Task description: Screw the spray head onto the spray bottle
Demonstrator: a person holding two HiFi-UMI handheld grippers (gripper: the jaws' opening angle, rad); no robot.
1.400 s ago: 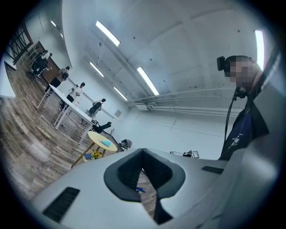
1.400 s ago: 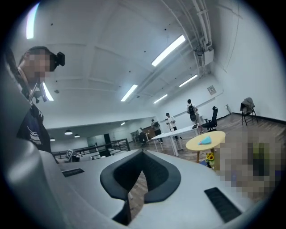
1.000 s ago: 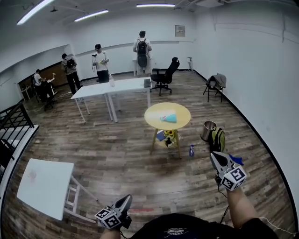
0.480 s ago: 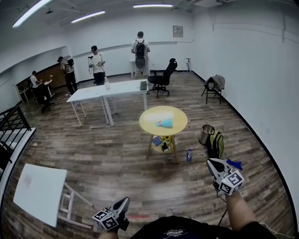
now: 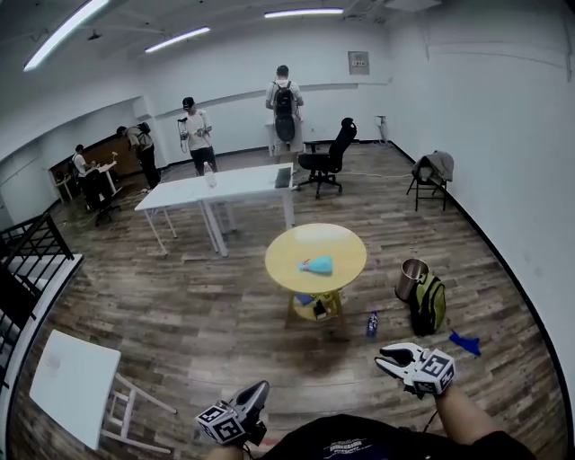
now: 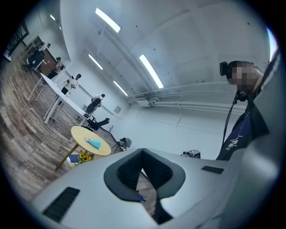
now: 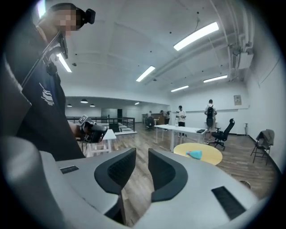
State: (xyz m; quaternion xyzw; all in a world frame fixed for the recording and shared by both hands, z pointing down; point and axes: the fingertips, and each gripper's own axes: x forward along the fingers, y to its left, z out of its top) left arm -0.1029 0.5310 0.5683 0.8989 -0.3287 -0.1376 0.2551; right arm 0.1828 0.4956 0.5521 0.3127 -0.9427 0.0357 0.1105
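Well beyond right hand-held gripper [image 5: 388,358], spray bottle [image 5: 317,264]

White walls [image 5: 503,153], wood-plank floor [image 5: 180,305], ceiling strip lights [image 5: 304,13]. At centre, a round yellow table [image 5: 346,252]; long white table [image 5: 243,184] at eleven o'clock, black office chair [image 5: 332,157] at one o'clock.

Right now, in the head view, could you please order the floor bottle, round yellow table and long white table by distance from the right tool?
From the right tool, whose empty jaws have just been opening:
1. floor bottle, just ahead.
2. round yellow table, mid-room.
3. long white table, beyond, left.
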